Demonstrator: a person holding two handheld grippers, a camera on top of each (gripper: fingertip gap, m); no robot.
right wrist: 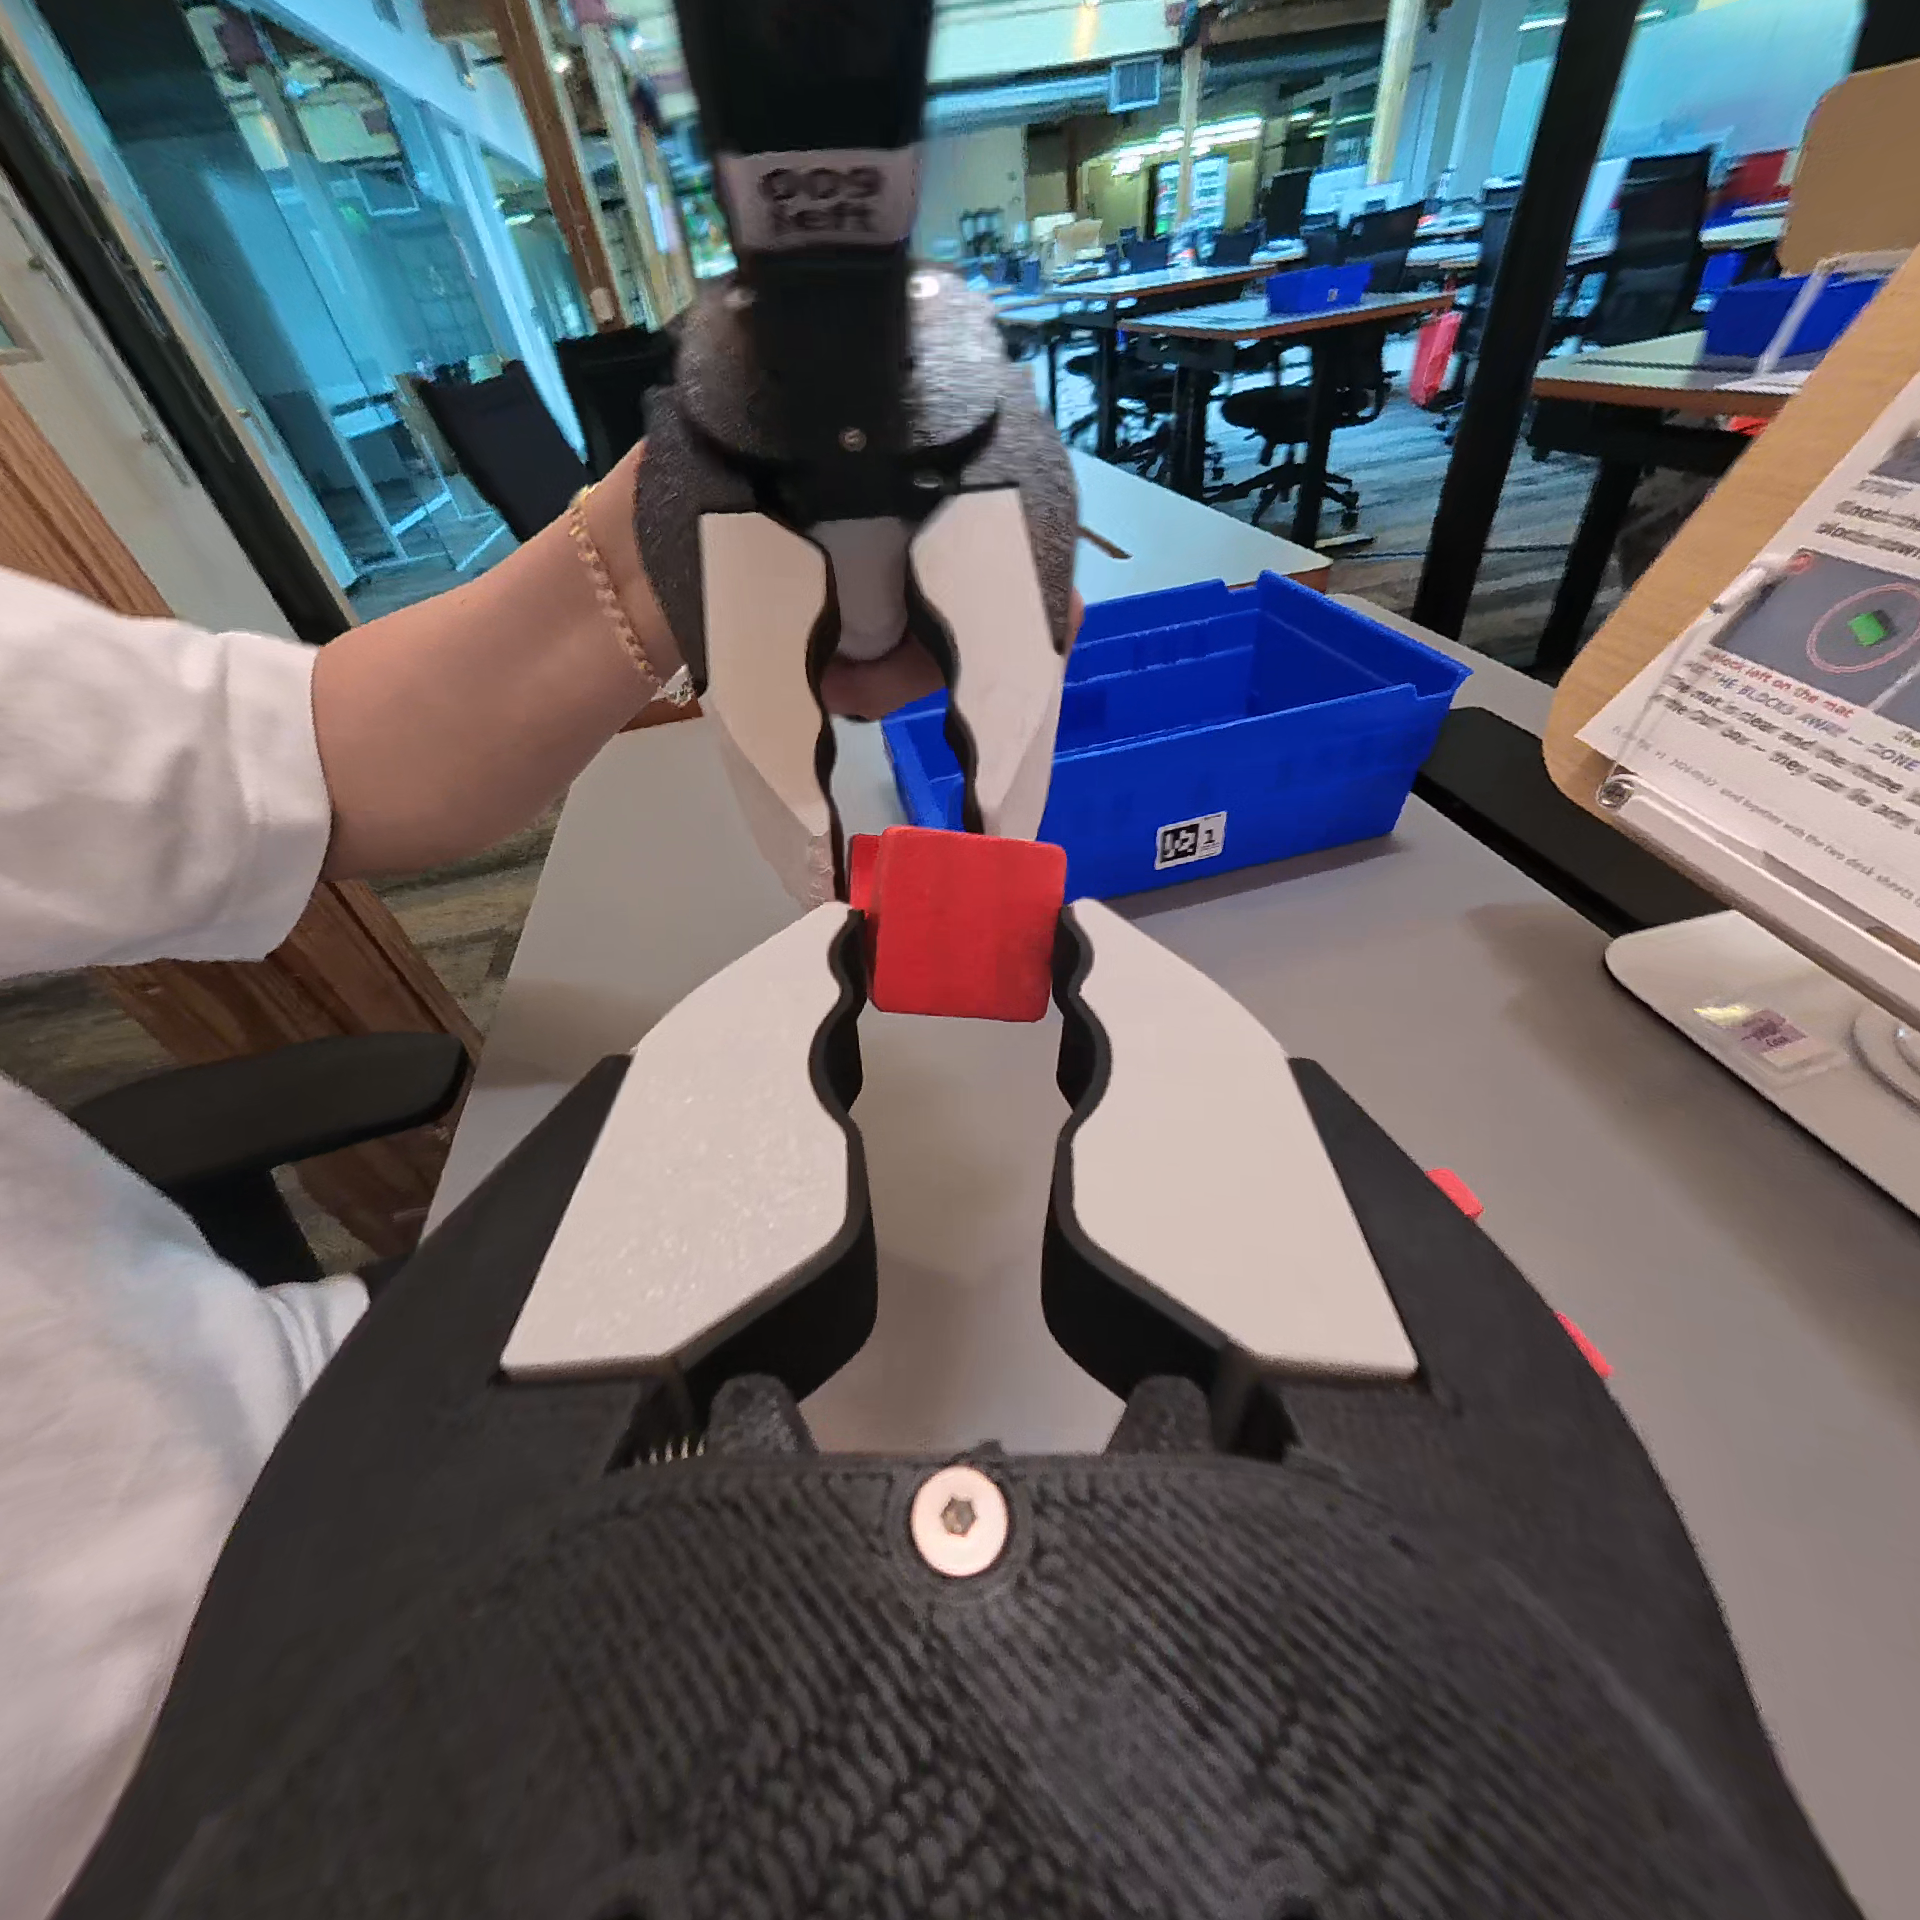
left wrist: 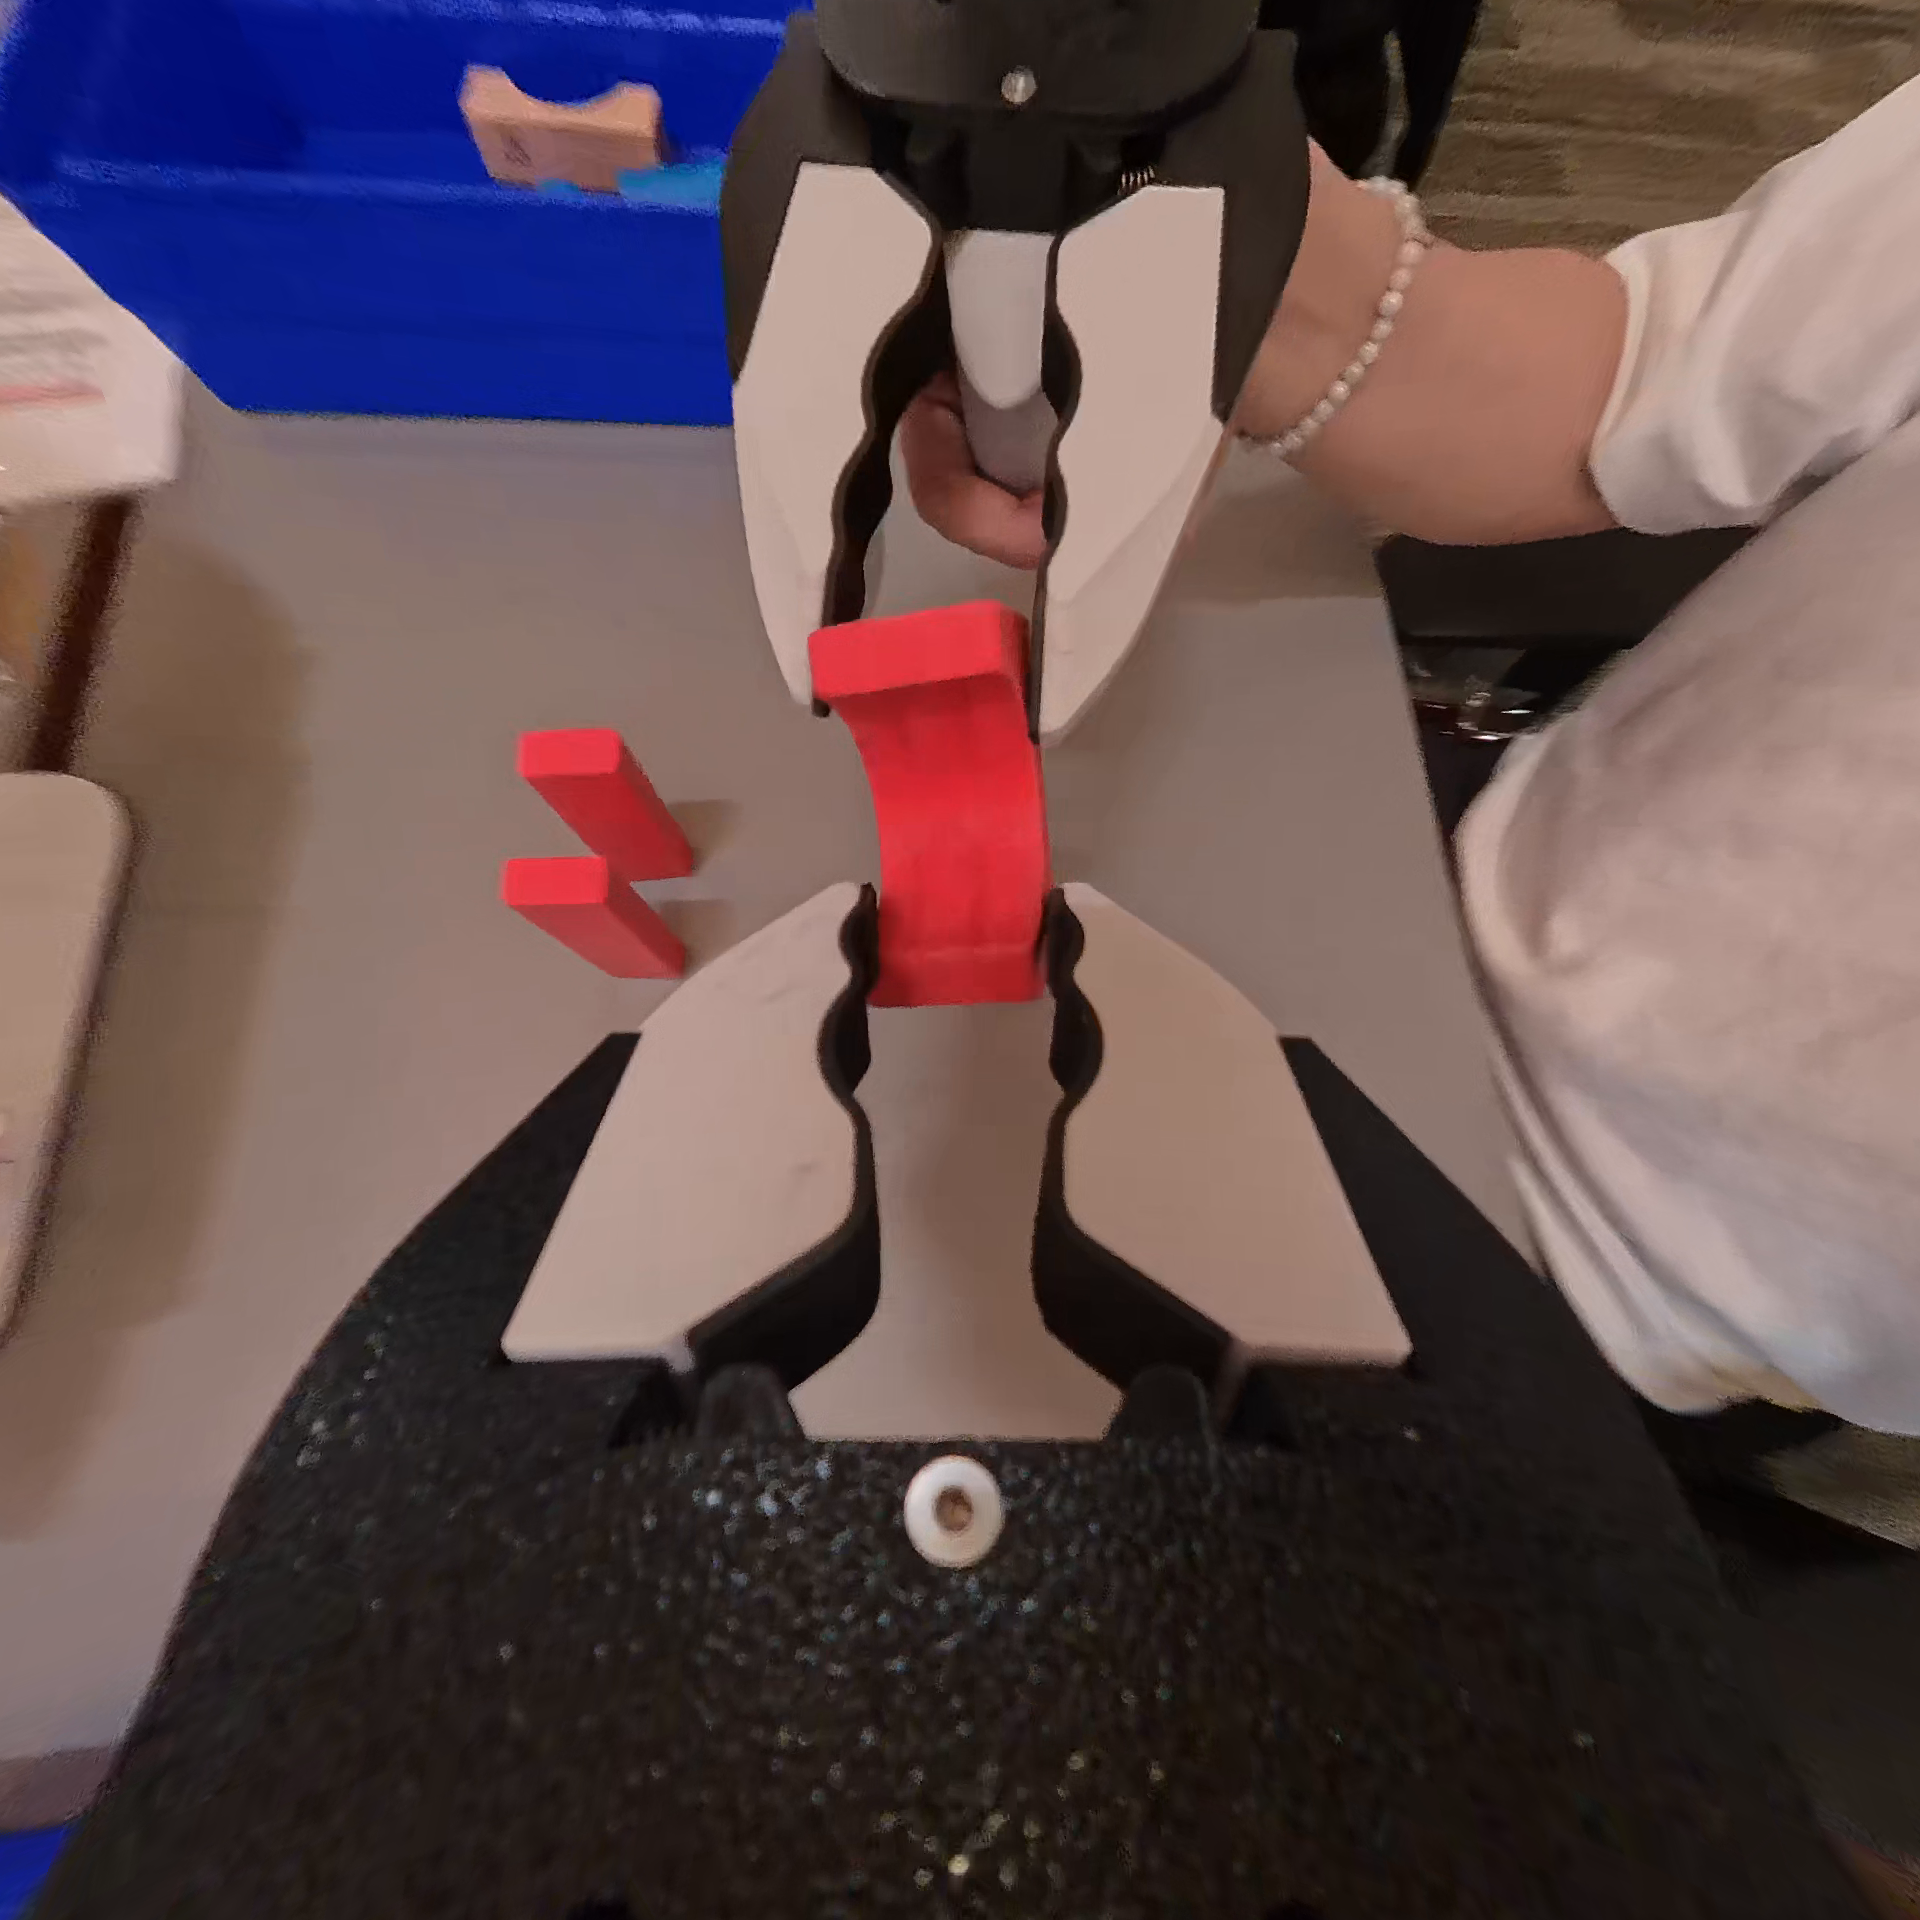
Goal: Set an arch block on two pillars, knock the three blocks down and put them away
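Note:
A red arch block (left wrist: 956, 831) is held above the grey table (left wrist: 364, 623) between both grippers, which face each other. My left gripper (left wrist: 961, 920) is shut on the block's near end. My right gripper (left wrist: 925, 686) comes in from the far side and is shut on the other end. In the right wrist view the right gripper (right wrist: 961, 935) clamps the block's square end (right wrist: 961, 935), with the left gripper (right wrist: 904, 842) right behind it. Two red bar blocks (left wrist: 603, 800) (left wrist: 592, 920) lie on the table to the left of the arch.
A blue bin (left wrist: 364, 260) stands at the table's far side with a wooden arch block (left wrist: 561, 125) inside; it also shows in the right wrist view (right wrist: 1195, 727). A tilted stand with a printed sheet (right wrist: 1766, 675) stands beside it. The person's white sleeves flank the grippers. The grippers are tip to tip, or close to it.

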